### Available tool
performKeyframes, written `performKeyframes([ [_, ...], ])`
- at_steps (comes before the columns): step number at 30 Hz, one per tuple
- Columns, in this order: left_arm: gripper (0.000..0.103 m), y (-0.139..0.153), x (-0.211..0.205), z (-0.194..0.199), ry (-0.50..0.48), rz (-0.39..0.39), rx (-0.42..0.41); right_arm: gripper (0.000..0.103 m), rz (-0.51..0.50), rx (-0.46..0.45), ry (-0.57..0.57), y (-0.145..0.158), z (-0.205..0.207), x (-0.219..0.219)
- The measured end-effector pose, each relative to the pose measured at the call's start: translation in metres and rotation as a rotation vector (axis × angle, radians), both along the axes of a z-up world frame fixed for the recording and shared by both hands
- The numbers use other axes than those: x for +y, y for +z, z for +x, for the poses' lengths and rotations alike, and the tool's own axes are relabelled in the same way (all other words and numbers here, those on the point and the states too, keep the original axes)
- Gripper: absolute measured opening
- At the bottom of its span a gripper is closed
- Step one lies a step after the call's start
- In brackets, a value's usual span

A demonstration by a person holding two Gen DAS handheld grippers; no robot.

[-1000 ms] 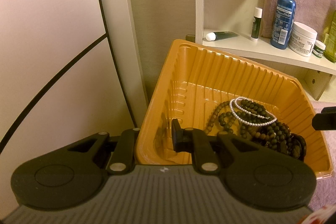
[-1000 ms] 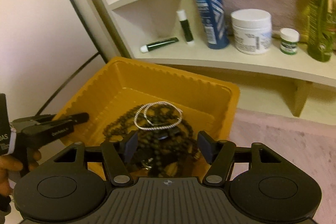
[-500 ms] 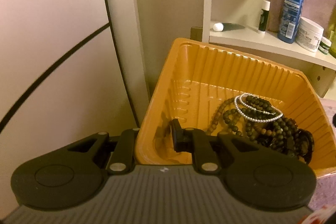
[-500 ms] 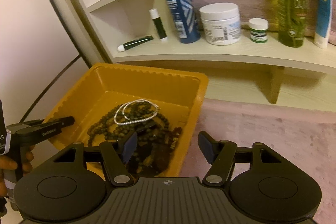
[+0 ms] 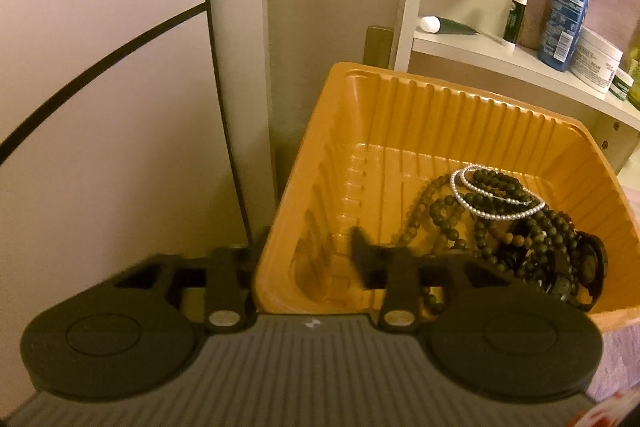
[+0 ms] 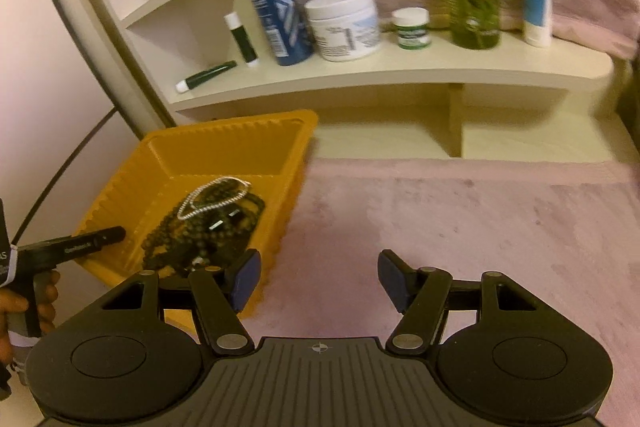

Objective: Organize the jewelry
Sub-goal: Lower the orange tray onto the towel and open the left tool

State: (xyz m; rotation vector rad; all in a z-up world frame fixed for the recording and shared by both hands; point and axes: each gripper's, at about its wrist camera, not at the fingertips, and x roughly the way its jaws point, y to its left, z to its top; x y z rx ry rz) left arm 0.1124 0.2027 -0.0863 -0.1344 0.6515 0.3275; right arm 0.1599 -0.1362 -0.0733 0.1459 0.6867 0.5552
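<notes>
Left wrist view: the left gripper [image 5: 306, 259] is straddling the near left wall of the ribbed orange plastic tray [image 5: 400, 107], one finger outside it and one inside. Its jaws have just been opening; a second ago they were clamped on that wall, and now they are standing apart with the wall loose between them. The tangled pile of dark beaded bracelets [image 5: 520, 227], a white pearl strand [image 5: 496, 199] on top, is lying in the tray's right corner. With the wall released, the light tray could be sliding or tipping if a withdrawing finger catches the rim, spilling the beads.

Right wrist view: the right gripper [image 6: 318, 277] is hanging spread wide and empty to the right of the tray, over the pink plush cloth [image 6: 480, 227]; a second ago its fingers framed the pile inside the tray. The swing looks quick, and its left finger is passing near the tray's corner, which it might nudge.
</notes>
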Motion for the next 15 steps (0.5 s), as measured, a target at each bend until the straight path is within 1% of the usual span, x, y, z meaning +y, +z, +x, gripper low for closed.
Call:
performKeyframes([
  [2,0.055,0.004,0.001,-0.006,-0.003,0.017,-0.019,0.065,0.004,0.002,-0.016,-0.002,-0.004,-0.006],
  [3,0.061,0.007,0.002,-0.011,-0.006,0.02,-0.023,0.065,0.009,0.003,-0.025,-0.002,-0.006,-0.009],
  [5,0.064,0.012,0.002,-0.016,-0.002,0.028,-0.021,0.065,0.019,0.005,-0.041,-0.002,-0.009,-0.015],
  [11,0.065,0.035,-0.01,-0.042,-0.002,0.073,-0.027,0.065,0.022,-0.014,-0.102,0.002,-0.026,-0.032],
  [15,0.065,0.061,-0.038,-0.062,-0.047,0.142,-0.045,0.065,0.013,-0.003,-0.143,0.007,-0.037,-0.043],
])
